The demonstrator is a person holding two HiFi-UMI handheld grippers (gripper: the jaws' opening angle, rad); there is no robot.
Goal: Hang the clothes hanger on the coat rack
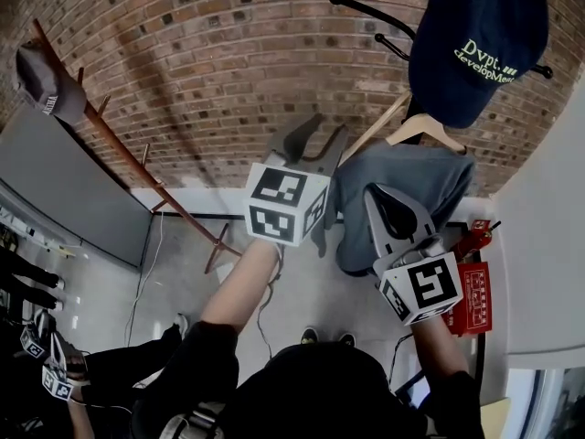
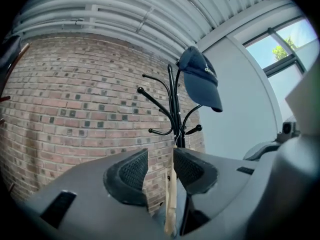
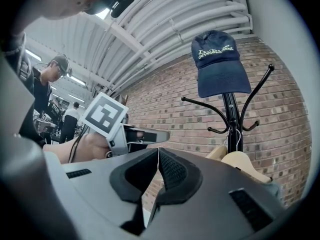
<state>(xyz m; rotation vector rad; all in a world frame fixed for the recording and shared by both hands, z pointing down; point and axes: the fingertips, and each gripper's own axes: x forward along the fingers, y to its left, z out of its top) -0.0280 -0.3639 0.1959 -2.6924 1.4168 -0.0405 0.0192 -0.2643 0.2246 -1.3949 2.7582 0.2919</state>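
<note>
A wooden hanger point(image 1: 422, 128) carrying a grey-blue garment point(image 1: 402, 186) hangs on the black coat rack point(image 1: 370, 12), under a navy cap point(image 1: 475, 39). My left gripper point(image 1: 322, 128) is open just left of the hanger's left end. In the left gripper view its jaws point(image 2: 160, 169) stand apart, and the hanger's edge point(image 2: 170, 204) shows in the gap close by the right pad, with no pad pressing on it. My right gripper point(image 1: 373, 195) is shut in front of the garment, and its pads point(image 3: 167, 166) meet with nothing between them. The hanger point(image 3: 245, 161) lies to its right.
A brick wall point(image 1: 210, 53) stands behind the rack. A slanted wooden rack point(image 1: 119, 144) with a grey cap point(image 1: 46, 80) stands at the left. A red box point(image 1: 475, 291) sits low on the right. Another person point(image 1: 55, 373) with grippers is at the bottom left.
</note>
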